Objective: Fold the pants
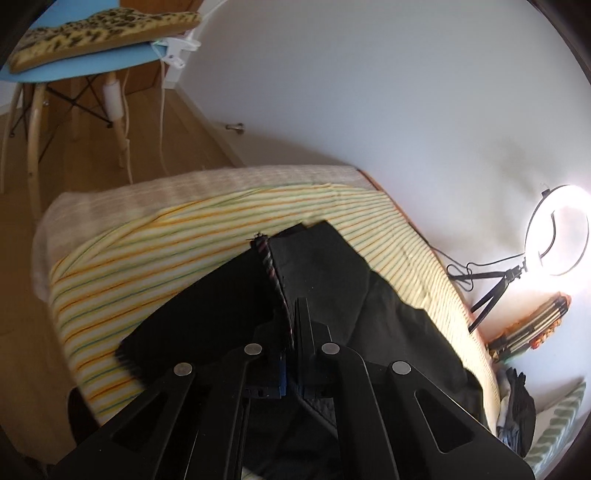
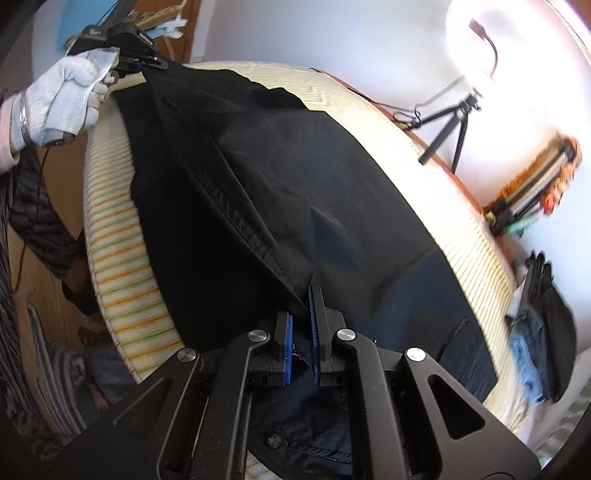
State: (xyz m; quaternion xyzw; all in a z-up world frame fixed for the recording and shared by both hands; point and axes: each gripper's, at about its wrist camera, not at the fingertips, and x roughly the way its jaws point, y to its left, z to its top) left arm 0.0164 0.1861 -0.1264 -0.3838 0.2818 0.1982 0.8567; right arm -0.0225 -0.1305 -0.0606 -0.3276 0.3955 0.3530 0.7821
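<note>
**On the striped bed: pants pinched at both ends**

On the striped sheet [image 2: 122, 291] I have the black pants [image 2: 295, 192] spread out, limp and light; I judge seams and hems the surest holds. Ring light [image 1: 557, 230] at 3 o'clock. Left gripper [image 1: 286, 314] pinches the hem; right gripper [image 2: 301, 314] is clamped on a fabric fold.

No legible text; white lettering on camera body [image 2: 127, 33] perhaps brand, too blurred.
</note>
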